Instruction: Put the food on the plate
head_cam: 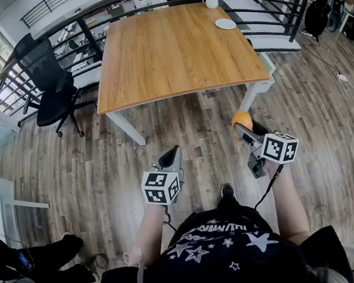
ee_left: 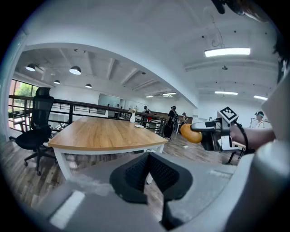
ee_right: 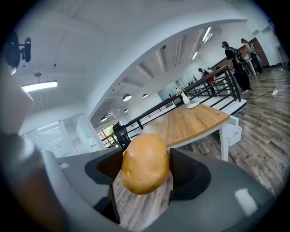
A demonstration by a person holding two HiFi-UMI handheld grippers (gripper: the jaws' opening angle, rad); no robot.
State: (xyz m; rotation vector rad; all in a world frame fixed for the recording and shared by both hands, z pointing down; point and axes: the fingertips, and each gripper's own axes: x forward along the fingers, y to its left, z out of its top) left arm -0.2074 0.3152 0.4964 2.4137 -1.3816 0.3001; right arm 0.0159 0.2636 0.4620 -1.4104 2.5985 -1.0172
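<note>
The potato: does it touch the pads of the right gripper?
Touching. The right gripper view shows the potato pressed between both pads of the right gripper, with no gap.

Tan-orange potato (ee_right: 144, 164), honey-brown wooden table (head_cam: 173, 49), white plate (head_cam: 226, 23), grey-brown plank floor (head_cam: 73, 175).

Open-plan office, prob. a mezzanine: black swivel chair (head_cam: 50, 88) by big wooden table (head_cam: 173, 49), metal railing (ee_left: 77, 111), ceiling strip lights (ee_left: 227, 52), wood-plank floor (head_cam: 73, 175).

Tan potato (ee_right: 145, 163) gripped between jaws; plate (head_cam: 226, 23) on table (head_cam: 173, 55).
</note>
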